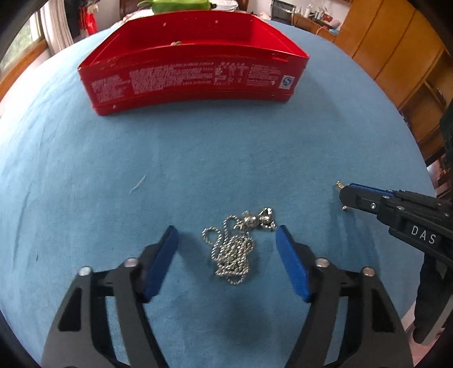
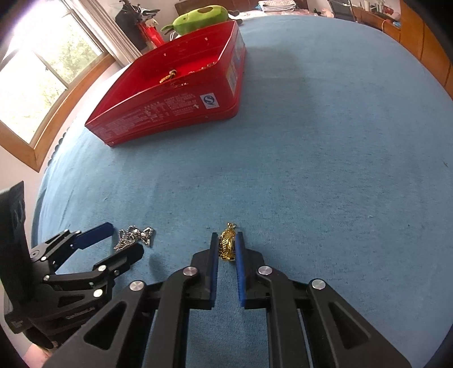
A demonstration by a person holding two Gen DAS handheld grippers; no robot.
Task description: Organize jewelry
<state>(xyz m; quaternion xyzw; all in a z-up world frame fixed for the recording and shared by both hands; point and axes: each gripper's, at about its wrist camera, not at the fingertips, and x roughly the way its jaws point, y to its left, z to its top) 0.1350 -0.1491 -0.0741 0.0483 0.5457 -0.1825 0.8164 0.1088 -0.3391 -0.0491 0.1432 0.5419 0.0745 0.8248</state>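
Note:
A silver chain necklace (image 1: 233,247) with a small pendant lies bunched on the blue cloth. My left gripper (image 1: 226,235) is open, low over the cloth, with the chain between its blue pads. It also shows in the right wrist view (image 2: 124,239) beside the chain (image 2: 133,236). My right gripper (image 2: 226,236) is shut on a gold pendant (image 2: 227,245) held between its blue pads just above the cloth. It shows in the left wrist view (image 1: 344,195) at right. A red open tin box (image 1: 192,65) stands farther back; a gold piece (image 2: 168,76) lies inside it.
The blue cloth (image 2: 325,169) covers the whole table. A green plush toy (image 2: 201,17) sits behind the box. A window (image 2: 34,79) is at the left, wooden cabinets (image 1: 396,56) at the right.

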